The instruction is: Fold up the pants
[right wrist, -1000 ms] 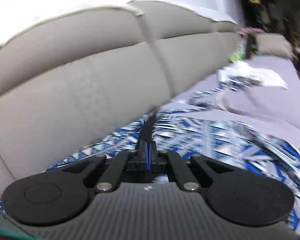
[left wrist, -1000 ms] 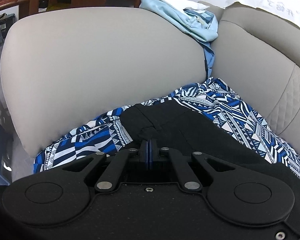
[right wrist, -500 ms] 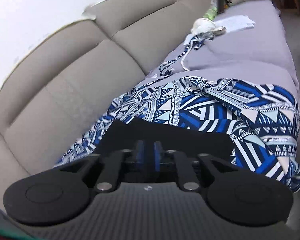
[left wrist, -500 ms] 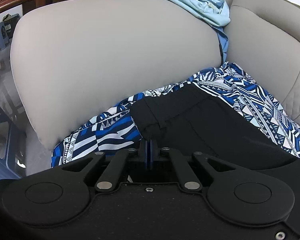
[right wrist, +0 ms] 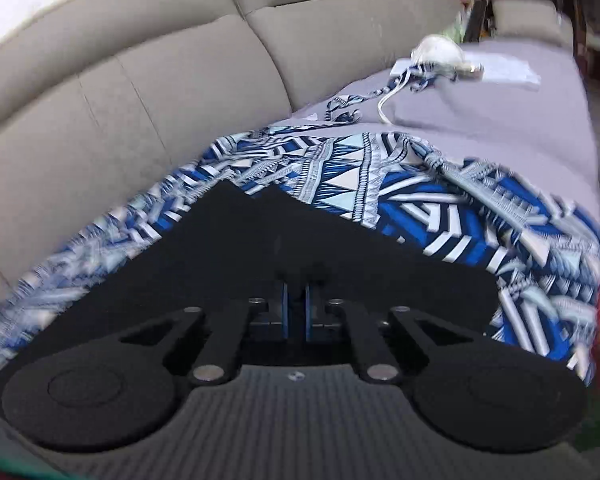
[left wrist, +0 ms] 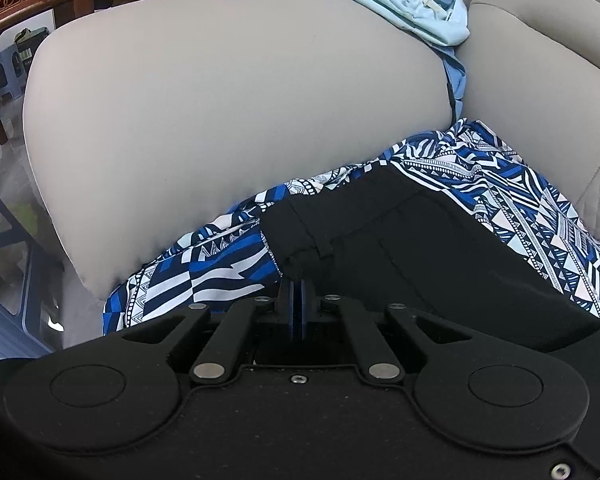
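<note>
Black pants point(left wrist: 400, 248) lie on a blue and white patterned cloth point(left wrist: 220, 276) on a beige sofa. In the left wrist view my left gripper point(left wrist: 299, 288) is shut on the pants' folded corner near the armrest. In the right wrist view the pants point(right wrist: 260, 248) spread flat below my right gripper point(right wrist: 296, 292). Its jaws stand slightly apart just above the black fabric and grip nothing.
The sofa armrest point(left wrist: 228, 112) rises close on the left. A light blue garment point(left wrist: 412, 12) is draped over the backrest. A white cable and charger point(right wrist: 432, 60) and paper lie on the far grey seat point(right wrist: 500, 120). The backrest point(right wrist: 140, 92) runs alongside.
My right gripper let go of the pants, opened slightly and pulled back, with the fabric now flat. My left gripper stayed shut on the corner and drew back a little.
</note>
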Tool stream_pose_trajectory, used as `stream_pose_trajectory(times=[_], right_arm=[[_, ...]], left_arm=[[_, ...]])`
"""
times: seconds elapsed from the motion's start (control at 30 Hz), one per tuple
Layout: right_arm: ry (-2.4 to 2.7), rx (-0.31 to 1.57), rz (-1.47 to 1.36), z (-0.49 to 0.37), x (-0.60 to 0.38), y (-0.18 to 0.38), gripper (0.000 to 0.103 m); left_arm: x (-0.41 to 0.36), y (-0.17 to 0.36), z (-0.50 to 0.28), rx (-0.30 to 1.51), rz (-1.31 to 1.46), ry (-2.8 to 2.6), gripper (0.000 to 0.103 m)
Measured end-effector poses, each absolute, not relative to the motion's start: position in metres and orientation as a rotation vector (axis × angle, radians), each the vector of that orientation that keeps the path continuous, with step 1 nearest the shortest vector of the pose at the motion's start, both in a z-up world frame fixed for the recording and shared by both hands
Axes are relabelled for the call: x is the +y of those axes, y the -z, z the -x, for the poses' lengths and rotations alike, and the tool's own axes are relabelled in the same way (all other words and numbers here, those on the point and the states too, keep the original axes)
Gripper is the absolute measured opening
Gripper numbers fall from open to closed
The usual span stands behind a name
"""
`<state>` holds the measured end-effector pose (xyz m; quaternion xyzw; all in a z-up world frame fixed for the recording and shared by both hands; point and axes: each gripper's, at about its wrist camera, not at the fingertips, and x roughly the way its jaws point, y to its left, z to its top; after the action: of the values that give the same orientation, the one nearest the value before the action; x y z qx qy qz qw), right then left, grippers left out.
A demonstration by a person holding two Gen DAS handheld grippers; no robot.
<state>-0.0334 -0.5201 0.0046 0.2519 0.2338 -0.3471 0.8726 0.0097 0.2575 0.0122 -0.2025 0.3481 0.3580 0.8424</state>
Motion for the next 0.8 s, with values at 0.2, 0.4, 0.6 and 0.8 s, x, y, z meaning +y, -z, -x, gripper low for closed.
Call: stream_pose_trajectory(times=[0.2, 0.4, 0.6, 0.8], right_arm=[[0.858, 0.38, -0.485, 0.076, -0.522, -0.02, 0.002], [0.887, 0.445, -0.468, 0.095, -0.536, -0.013, 0.002], [0.894, 0.553, -0.439, 0.083, -0.539, 0.004, 0.041], [0.848, 0.427, -0.437, 0.093, -0.525, -0.011, 0.079]], left_arm=[[0.254, -0.017, -0.008, 0.725, 0.418, -0.732, 0.004], [0.247, -0.02, -0.005, 0.709, 0.337, -0.726, 0.004], [0.238, -0.014, -0.004, 0.715, 0.322, -0.692, 0.009], [0.216, -0.021, -0.001, 0.669, 0.259, -0.604, 0.027]])
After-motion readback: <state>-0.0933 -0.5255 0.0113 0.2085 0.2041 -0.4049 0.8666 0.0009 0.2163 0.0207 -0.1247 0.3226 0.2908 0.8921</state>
